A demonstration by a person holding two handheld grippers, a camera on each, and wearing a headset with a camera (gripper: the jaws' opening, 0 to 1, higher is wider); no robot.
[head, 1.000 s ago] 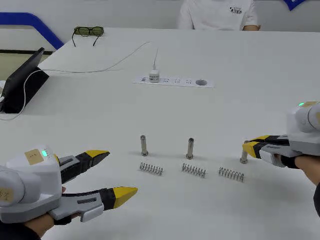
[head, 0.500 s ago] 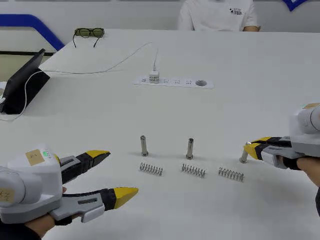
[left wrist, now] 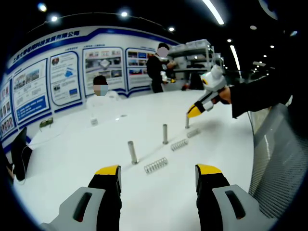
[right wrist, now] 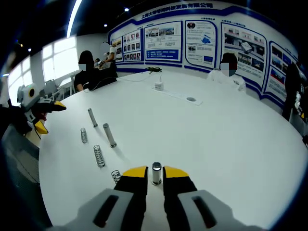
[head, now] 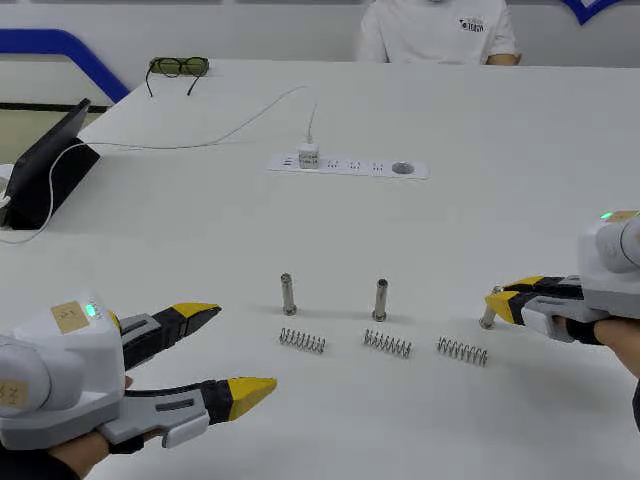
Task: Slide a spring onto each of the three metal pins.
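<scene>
Fingers (right wrist: 136, 174) of your right gripper (head: 498, 300) pinch the rightmost smooth, cylindrical metal pin (right wrist: 156, 172); your left gripper (head: 243, 346) gapes wide at lower left.

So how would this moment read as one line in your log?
left claw: open, hovering | right claw: shut on right pin | three springs: flat on table, none threaded yet

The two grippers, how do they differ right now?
The left gripper has its jaws spread wide with nothing between them; the right gripper has its jaws closed on the rightmost pin. The left gripper is short of the left spring, apart from it; the right gripper is at the pin row. Both have yellow-tipped jaws.
</scene>
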